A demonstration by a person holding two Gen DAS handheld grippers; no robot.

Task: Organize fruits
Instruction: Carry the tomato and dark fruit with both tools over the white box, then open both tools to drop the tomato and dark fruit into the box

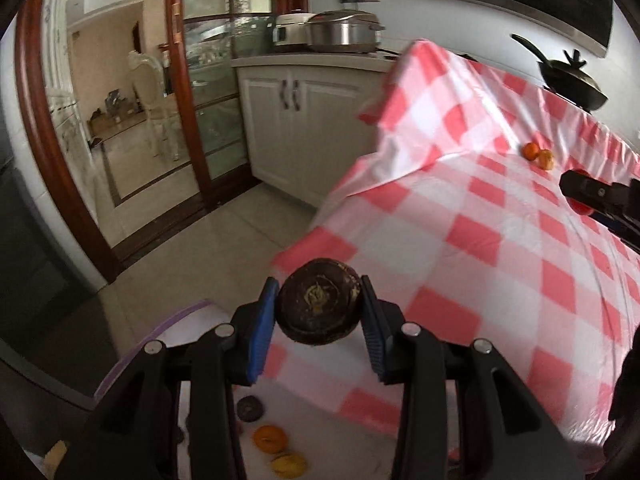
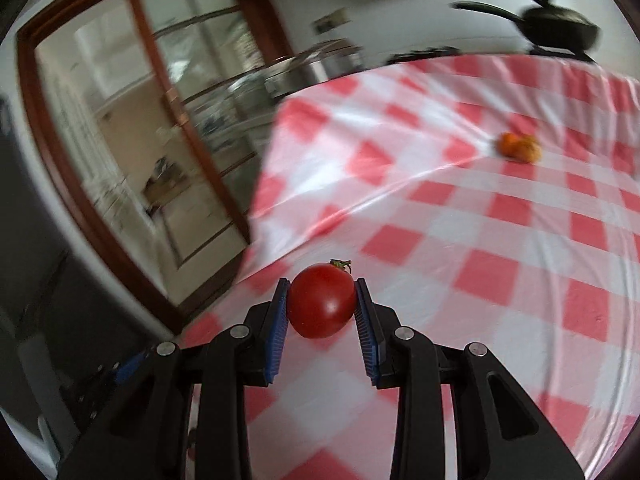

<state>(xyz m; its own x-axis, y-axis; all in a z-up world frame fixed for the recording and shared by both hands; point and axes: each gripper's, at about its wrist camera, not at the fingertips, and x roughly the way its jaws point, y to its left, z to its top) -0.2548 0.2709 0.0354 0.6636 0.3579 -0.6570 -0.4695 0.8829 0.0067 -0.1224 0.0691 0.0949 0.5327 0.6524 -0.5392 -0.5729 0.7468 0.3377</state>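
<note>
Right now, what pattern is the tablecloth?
Red-and-white checks on the tablecloth, showing sharpest in the left wrist view.

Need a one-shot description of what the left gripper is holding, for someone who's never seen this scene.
Find the table under the red-and-white checked cloth, then its near left edge, where the left gripper hangs over the drop to the floor. Pinched between its blue pads is a dark brown, round fruit with a yellowish scar facing the camera. The loose fruits on the cloth are orange.

two oranges (image 1: pixel 539 155) side by side on tablecloth (image 1: pixel 460 240)
</note>
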